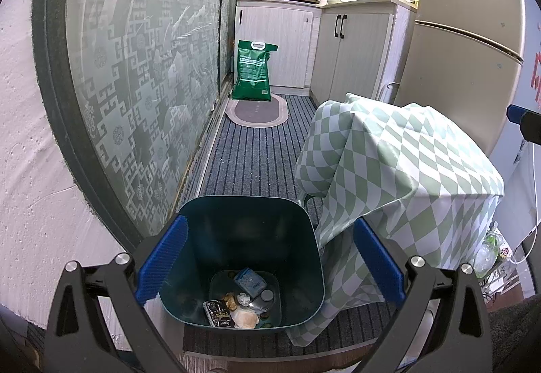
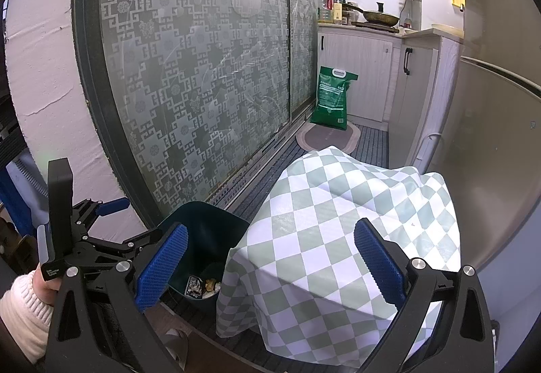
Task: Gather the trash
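Dark green plastic forms the trash bin (image 1: pixel 236 237) that stands on the striped floor mat (image 1: pixel 257 156), directly below and ahead of the left gripper (image 1: pixel 270 258), whose blue-padded fingers (image 1: pixel 162 261) are spread wide apart with nothing between them. Down at the bin's bottom lies the collected trash (image 1: pixel 241 300): a small blue packet, a dark wrapper, a crumpled white scrap, a pale rounded lump and a round metal lid. Just to the right of the bin, touching its side, hangs a green-and-white checked cloth (image 1: pixel 399 170) draped over a boxy shape that it hides completely. The right gripper (image 2: pixel 270 268) hovers above that cloth, its fingers (image 2: pixel 378 261) also held wide apart and empty. From its camera the bin sits low to the left, partly behind the left finger, and the other gripper shows at the far left, held by a hand (image 2: pixel 44 281) in a white knitted sleeve (image 2: pixel 20 315). Farther ahead of both grippers, a green sack (image 1: pixel 252 70) stands upright against pale cabinets (image 1: pixel 351 51), beside a patterned glass sliding door (image 1: pixel 142 75).
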Demonstrator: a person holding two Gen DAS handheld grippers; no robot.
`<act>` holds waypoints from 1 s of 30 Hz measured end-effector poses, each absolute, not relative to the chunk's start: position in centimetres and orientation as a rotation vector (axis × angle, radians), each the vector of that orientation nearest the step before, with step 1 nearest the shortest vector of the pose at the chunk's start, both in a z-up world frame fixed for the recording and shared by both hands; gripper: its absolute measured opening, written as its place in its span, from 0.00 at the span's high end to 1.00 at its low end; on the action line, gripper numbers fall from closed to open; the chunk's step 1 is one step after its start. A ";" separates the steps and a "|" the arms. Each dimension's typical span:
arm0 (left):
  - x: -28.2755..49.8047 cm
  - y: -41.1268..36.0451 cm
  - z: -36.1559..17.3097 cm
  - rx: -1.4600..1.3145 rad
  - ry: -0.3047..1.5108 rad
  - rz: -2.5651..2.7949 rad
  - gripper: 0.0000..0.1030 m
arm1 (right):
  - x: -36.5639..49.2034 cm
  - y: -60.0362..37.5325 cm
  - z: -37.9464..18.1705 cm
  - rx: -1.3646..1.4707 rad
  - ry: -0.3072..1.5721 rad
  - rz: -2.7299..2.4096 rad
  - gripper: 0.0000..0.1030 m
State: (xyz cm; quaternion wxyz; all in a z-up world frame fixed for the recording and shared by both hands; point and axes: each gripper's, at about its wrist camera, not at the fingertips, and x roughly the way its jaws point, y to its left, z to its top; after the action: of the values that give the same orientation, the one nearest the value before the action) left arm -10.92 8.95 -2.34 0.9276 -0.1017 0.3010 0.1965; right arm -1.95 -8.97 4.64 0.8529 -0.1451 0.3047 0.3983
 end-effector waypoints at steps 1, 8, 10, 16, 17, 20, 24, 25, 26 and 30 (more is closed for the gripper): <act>-10.9 9.0 -2.3 -0.209 0.618 0.403 0.03 | -2.0 -9.0 4.7 -0.305 0.641 0.838 0.03; -10.9 9.0 -2.3 -0.208 0.618 0.402 0.03 | -2.0 -8.9 4.7 -0.304 0.640 0.837 0.03; -10.9 9.0 -2.3 -0.209 0.618 0.402 0.03 | -2.0 -8.9 4.7 -0.305 0.640 0.838 0.03; -10.9 8.9 -2.3 -0.208 0.618 0.402 0.03 | -2.0 -8.9 4.7 -0.305 0.641 0.838 0.03; -10.9 8.9 -2.3 -0.208 0.618 0.402 0.03 | -2.0 -8.9 4.6 -0.305 0.641 0.838 0.03; -10.9 9.0 -2.3 -0.209 0.617 0.401 0.03 | -2.0 -8.9 4.7 -0.305 0.641 0.838 0.03; -10.9 8.9 -2.3 -0.208 0.619 0.403 0.03 | -2.0 -8.9 4.7 -0.305 0.640 0.837 0.03; -10.8 8.8 -2.3 -0.207 0.620 0.403 0.03 | -2.0 -8.9 4.7 -0.305 0.640 0.837 0.03; -10.9 8.9 -2.3 -0.207 0.619 0.403 0.03 | -2.0 -8.9 4.7 -0.305 0.640 0.836 0.03; -10.9 8.9 -2.3 -0.207 0.618 0.402 0.03 | -2.0 -8.9 4.7 -0.306 0.640 0.837 0.03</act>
State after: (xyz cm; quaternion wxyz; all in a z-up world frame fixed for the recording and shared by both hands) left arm -10.88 8.88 -2.30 0.9275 -0.1012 0.3017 0.1963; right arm -2.01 -8.89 4.68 0.8533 -0.1452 0.3043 0.3976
